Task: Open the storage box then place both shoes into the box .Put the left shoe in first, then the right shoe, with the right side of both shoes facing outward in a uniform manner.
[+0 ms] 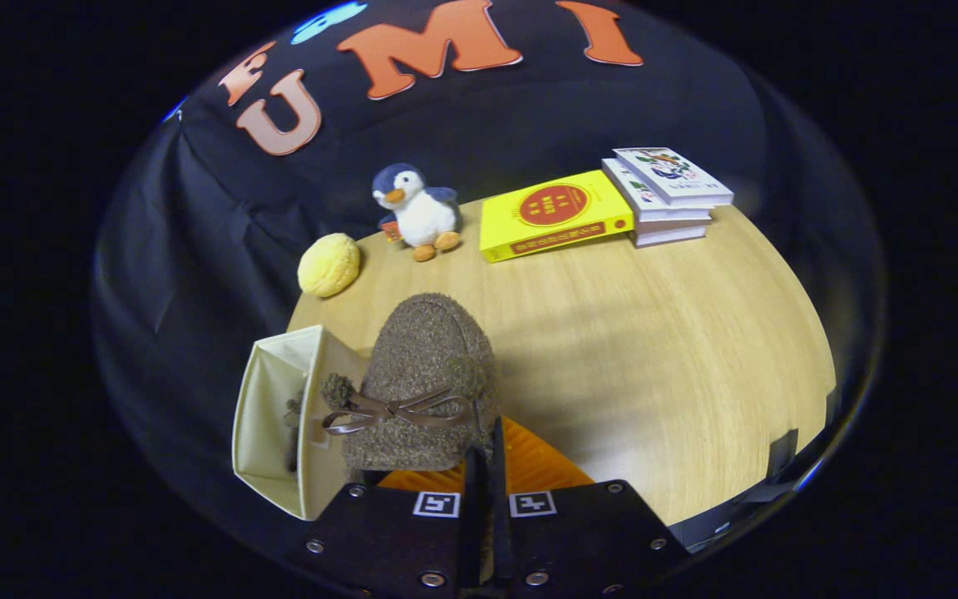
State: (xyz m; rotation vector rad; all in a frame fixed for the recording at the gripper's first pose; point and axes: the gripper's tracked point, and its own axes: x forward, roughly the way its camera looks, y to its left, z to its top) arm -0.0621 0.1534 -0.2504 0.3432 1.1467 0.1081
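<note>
Lower centre: we log the tongs (486, 466) nearly closed, pinching the heel edge of a fuzzy brown shoe (422, 378) with bow. Left of it, the open cream storage box (267, 433) holds another shoe (293, 424). Upper frame, on the worktop (654, 349): yellow puff (328, 264), penguin toy (415, 210), books (604, 204).

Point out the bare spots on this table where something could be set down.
Gripper shut on the brown shoe. Widest bare wood: beyond the fingers, before the yellow book and book stack. Crowded: storage box, yellow ball, penguin.

A staged recording booth: black cloth wall (196, 249) behind a light wooden round table (654, 333), with a plush penguin (414, 210) and stacked books (666, 195) along the table's far edge.
</note>
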